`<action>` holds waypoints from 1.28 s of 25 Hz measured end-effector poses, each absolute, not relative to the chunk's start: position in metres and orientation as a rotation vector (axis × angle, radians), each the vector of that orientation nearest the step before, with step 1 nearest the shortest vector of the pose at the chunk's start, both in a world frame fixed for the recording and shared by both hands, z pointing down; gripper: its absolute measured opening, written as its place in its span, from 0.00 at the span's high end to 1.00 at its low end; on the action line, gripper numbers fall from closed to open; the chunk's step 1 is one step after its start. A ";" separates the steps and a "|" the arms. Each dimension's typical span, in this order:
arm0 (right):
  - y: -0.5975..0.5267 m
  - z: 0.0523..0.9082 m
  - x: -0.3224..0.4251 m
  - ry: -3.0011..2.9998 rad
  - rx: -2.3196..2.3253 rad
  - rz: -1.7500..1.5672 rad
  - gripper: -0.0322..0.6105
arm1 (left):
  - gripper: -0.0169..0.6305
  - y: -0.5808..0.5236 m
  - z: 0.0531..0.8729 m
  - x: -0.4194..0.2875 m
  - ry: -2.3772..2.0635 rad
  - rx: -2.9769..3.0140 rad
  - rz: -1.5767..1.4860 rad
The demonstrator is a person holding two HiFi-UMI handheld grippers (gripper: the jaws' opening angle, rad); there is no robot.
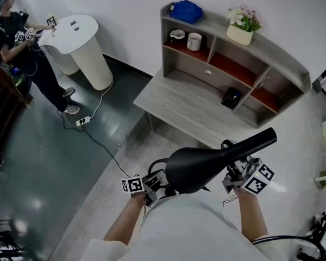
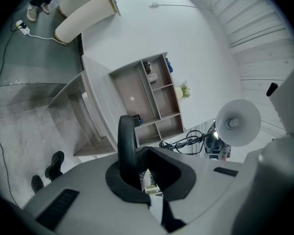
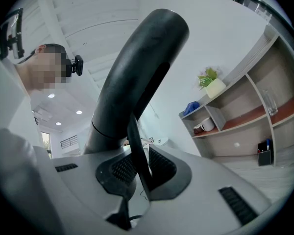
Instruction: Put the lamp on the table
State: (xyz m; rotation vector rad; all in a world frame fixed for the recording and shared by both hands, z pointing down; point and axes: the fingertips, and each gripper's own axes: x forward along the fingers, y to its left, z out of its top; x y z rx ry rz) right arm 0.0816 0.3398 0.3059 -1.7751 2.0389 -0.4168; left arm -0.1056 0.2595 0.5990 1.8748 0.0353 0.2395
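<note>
I carry a black lamp (image 1: 198, 167) at chest height, with its tube-shaped part (image 1: 255, 140) pointing up and right. My left gripper (image 1: 149, 184) is shut on a thin curved black band of the lamp (image 2: 126, 146). My right gripper (image 1: 239, 175) is shut on a thin black edge (image 3: 137, 151) below the thick tube (image 3: 137, 72). The grey wooden table (image 1: 179, 110) with its shelf unit stands ahead of me, a short way off. The left gripper view shows the table (image 2: 95, 106) tilted, and the right gripper view shows the shelves (image 3: 245, 116).
On the shelves are a flower pot (image 1: 242, 29), a blue bundle (image 1: 186, 11), two mugs (image 1: 194, 41) and a black holder (image 1: 231, 98). A white pedestal table (image 1: 81, 37) and a person (image 1: 22, 42) are at the far left. A power strip with cable (image 1: 82, 121) lies on the floor.
</note>
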 end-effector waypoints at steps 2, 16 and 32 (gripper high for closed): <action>0.330 0.306 0.088 2.049 -1.765 -0.418 0.88 | 0.96 0.251 0.599 -0.100 0.027 1.877 0.231; 0.250 0.315 0.151 2.086 -1.688 -0.458 0.88 | 0.96 0.182 0.602 -0.050 -0.044 1.872 0.208; 0.158 0.327 0.236 2.194 -1.529 -0.519 0.88 | 0.96 0.117 0.607 0.019 -0.165 1.866 0.119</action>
